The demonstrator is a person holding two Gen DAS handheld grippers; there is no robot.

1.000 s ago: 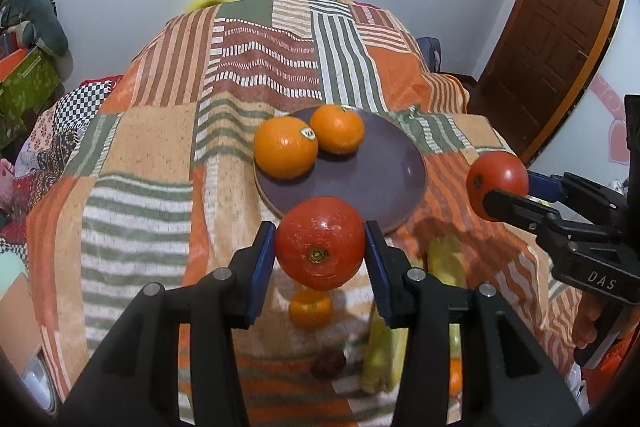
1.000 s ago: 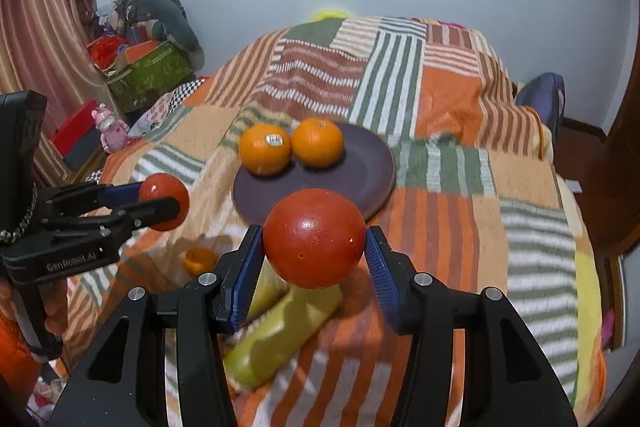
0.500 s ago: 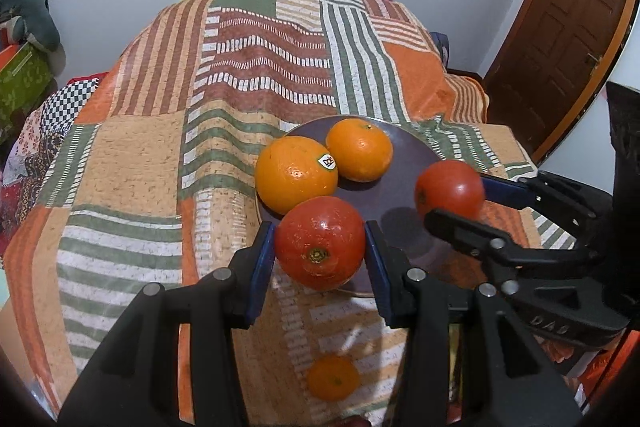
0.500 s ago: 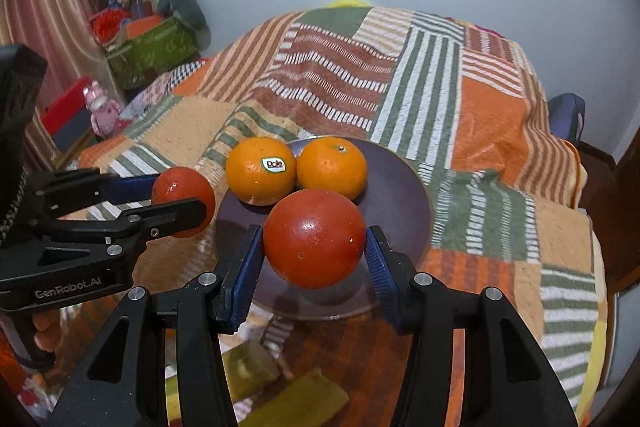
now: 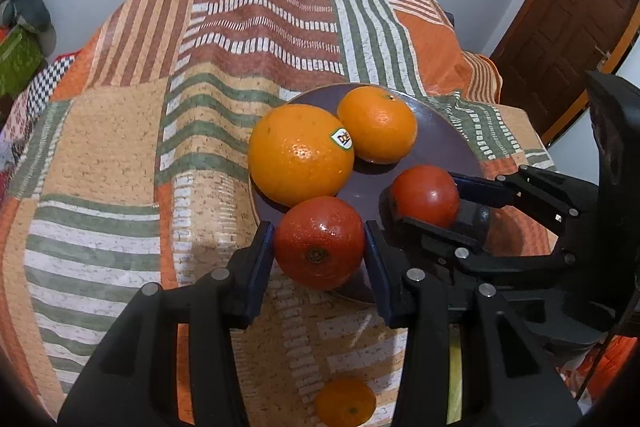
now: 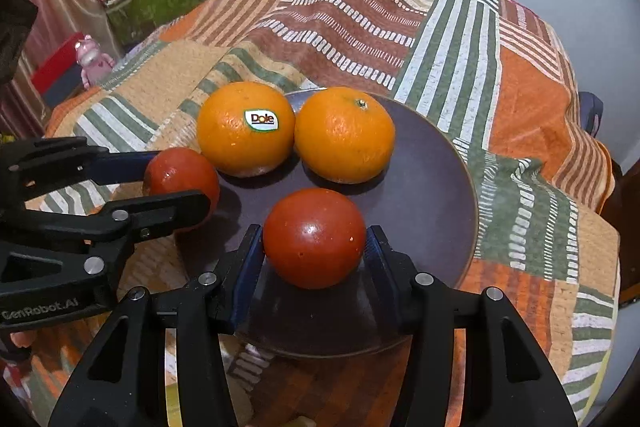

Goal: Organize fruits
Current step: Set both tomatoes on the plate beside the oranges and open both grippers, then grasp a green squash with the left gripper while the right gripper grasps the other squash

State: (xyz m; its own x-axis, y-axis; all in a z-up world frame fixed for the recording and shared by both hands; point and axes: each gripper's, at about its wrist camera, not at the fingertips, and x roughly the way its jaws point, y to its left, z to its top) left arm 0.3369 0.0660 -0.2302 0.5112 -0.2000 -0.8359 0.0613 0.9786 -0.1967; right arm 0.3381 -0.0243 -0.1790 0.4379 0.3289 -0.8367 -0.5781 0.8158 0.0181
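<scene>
Tomatoes (image 5: 319, 242) between closed fingers (image 5: 262, 263)

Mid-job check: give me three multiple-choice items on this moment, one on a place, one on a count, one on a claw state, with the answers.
1. Where does the orange with the sticker lie?
A. on the purple plate
B. on the blanket, off the plate
C. in a claw

2. How many oranges lie on the plate?
A. one
B. two
C. four

3. What is the state of the right claw?
A. open and empty
B. shut on a red tomato
C. shut on an orange

Answers:
1 A: it sits on the plate's far side, beside the plain orange.
2 B: only those two lie there.
3 B: its blue pads press both sides of the tomato; the left claw grips another tomato.
</scene>
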